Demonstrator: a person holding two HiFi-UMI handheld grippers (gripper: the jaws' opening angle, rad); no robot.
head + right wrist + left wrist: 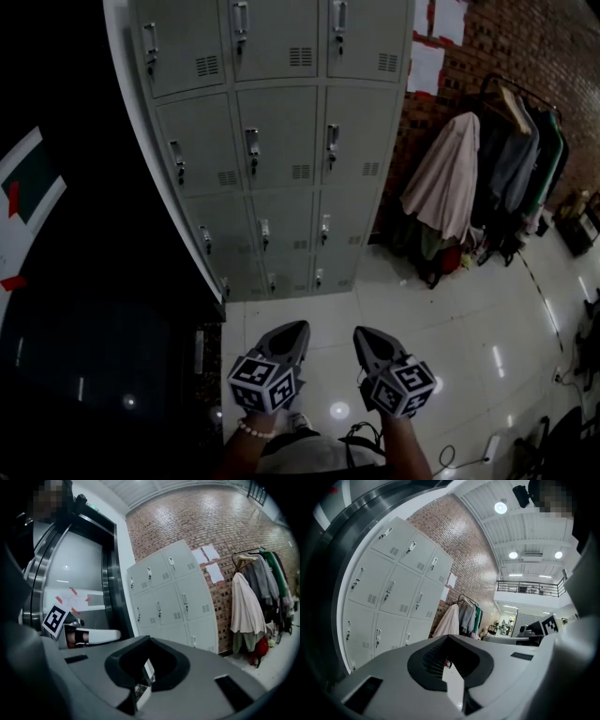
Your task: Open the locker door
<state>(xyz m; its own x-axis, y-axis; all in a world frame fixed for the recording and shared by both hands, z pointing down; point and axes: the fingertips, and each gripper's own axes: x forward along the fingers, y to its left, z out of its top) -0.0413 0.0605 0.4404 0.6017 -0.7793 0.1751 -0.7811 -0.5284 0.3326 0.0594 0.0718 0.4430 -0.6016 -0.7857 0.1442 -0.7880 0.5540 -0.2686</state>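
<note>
A bank of grey lockers [281,141] stands against the wall, three columns wide and several rows high. Every door is closed, each with a small handle and a vent. The same lockers [393,588] fill the left of the left gripper view, and the lockers [173,597] sit at the centre of the right gripper view. My left gripper [296,330] and right gripper [362,336] are side by side low in the head view, over the tiled floor and well short of the lockers. Both point toward them. The left gripper [448,637] and right gripper [149,640] are shut, with nothing between the jaws.
A clothes rack [492,159] with hanging coats stands to the right of the lockers against a brick wall [525,47]. A dark metal-framed doorway [84,281] lies to the left. Cables [487,445] trail on the glossy white floor [450,309] at the bottom right.
</note>
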